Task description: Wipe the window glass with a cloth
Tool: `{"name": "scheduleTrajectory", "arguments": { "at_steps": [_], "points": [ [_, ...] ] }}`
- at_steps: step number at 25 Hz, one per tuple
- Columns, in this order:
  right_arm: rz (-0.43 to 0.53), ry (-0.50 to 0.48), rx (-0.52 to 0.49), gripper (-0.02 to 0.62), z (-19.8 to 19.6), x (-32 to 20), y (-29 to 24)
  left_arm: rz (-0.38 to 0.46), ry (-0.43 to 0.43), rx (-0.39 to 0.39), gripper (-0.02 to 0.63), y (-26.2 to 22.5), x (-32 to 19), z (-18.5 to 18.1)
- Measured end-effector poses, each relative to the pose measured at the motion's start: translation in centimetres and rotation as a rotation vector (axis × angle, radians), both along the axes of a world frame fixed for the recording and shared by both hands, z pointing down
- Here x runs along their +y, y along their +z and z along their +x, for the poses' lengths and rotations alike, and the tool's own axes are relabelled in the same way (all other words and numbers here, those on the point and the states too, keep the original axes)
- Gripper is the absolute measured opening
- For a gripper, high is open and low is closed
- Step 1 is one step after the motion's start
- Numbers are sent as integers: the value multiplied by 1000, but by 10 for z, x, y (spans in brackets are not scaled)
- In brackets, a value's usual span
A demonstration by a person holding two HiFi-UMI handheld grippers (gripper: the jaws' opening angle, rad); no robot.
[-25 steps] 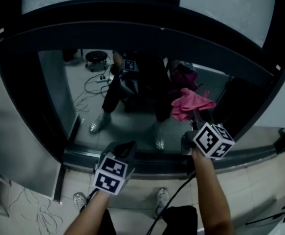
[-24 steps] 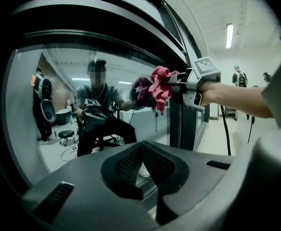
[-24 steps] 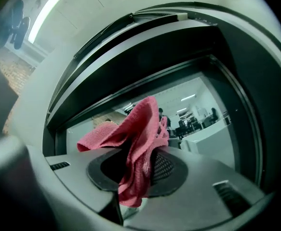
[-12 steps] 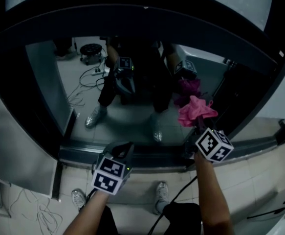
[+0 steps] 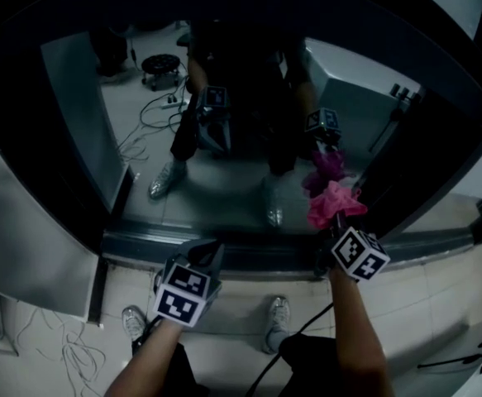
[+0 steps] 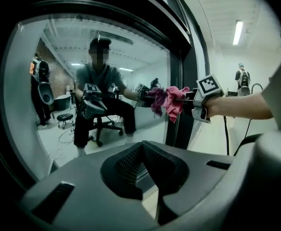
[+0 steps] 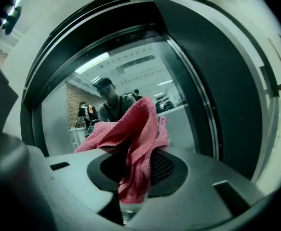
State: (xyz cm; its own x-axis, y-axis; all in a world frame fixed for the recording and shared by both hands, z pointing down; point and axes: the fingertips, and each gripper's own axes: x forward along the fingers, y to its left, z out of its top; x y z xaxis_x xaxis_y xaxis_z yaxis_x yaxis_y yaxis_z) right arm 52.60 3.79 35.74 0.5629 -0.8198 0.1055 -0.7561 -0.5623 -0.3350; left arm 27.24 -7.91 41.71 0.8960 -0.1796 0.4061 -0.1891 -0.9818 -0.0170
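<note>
The window glass is dark and mirrors the room; a black frame runs round it. My right gripper is shut on a pink cloth, which is bunched against the glass near its lower right corner, meeting its own reflection. In the right gripper view the cloth hangs out between the jaws of the right gripper, in front of the glass. My left gripper hovers by the bottom frame, shut and holding nothing. From the left gripper I see the cloth off to the right.
A grey wall panel flanks the window on the left. Pale floor tiles lie below, with a black cable and the person's shoes. Another person stands far down the corridor on the right.
My right gripper has carried the pink cloth down the glass toward its lower right corner. The left gripper has hardly moved. The head view has tilted, showing more glass.
</note>
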Motion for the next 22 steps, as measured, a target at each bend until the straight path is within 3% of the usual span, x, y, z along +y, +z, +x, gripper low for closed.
{"name": "scheduleTrajectory", "arguments": {
  "at_steps": [15, 22],
  "points": [
    [-191, 12, -158, 87, -19, -22, 119, -53, -92, -60, 5, 50, -36, -56],
    [-279, -50, -188, 86, -49, -56, 158, -85, -125, -49, 5, 61, -49, -73]
  ]
}}
